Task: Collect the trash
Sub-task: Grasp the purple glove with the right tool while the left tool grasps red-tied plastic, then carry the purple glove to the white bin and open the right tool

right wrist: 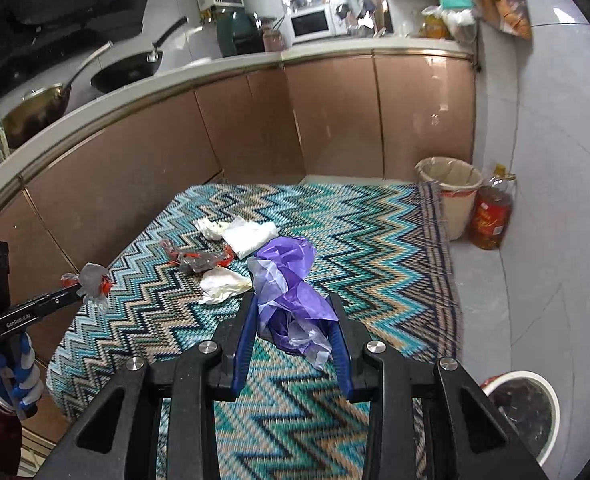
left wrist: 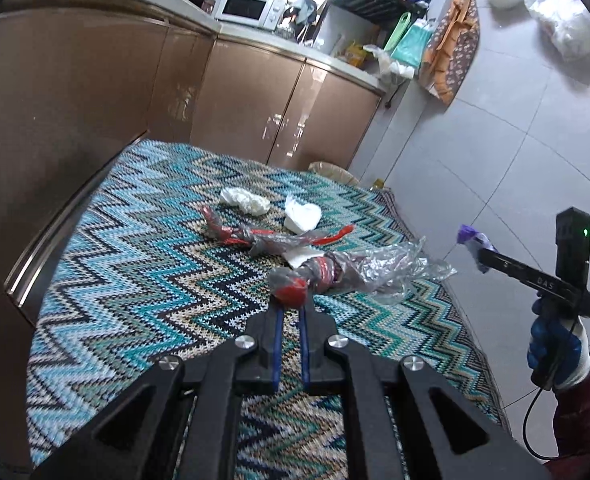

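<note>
Above the rug [right wrist: 375, 240], both grippers tilt downward: left gripper [left wrist: 290, 300] clamps red-and-clear plastic [left wrist: 335, 274], right gripper [right wrist: 295, 312] pinches purple plastic [right wrist: 287, 280].

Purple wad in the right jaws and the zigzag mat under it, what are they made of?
Crumpled purple wad: thin plastic film, likely a bag; translucent, glossy, sharply creased. Teal zigzag-patterned mat: looks woven or knitted textile, matte; visible stitch texture, fringed edge.

On the side of the left gripper [right wrist: 79, 289], at nine o'clock in the right wrist view, stands "GenRobot.AI". On the body of the right gripper [left wrist: 480, 255], at three o'clock in the left wrist view, stand the letters "DAS".
</note>
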{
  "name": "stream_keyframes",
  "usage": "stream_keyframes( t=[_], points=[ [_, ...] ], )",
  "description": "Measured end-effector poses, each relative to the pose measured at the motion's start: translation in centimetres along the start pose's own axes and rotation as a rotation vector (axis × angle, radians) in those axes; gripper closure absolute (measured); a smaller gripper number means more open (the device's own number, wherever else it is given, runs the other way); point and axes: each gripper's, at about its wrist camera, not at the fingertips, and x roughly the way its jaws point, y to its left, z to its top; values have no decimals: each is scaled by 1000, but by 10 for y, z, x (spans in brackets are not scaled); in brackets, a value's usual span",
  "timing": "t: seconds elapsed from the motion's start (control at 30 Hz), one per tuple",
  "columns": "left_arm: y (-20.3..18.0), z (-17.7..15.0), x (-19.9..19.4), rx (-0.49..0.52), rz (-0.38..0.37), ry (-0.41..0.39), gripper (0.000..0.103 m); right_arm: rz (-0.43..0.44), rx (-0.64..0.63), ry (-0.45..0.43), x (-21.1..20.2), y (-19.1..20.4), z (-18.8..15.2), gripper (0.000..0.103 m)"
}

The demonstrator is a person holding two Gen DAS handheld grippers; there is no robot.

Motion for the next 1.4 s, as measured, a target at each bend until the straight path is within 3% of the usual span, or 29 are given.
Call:
stream_keyframes(
  t=[0.37,0.63,1.03,1.4],
  points=[
    [-50,1,-57,80,-15,-81,97,-26,34,-120,-87,-5,-31,71],
    [-119,7,-47,171,-77,-60,97,-72,103,-198,-135,-42,-57,71],
    [-282,4,55,403,-228,117,97,-253,263,-187,-169,-146,-116,71],
    [-414,-25,203,577,-282,328,97,-325,413,-75,-144,-229,-159,71]
  ],
)
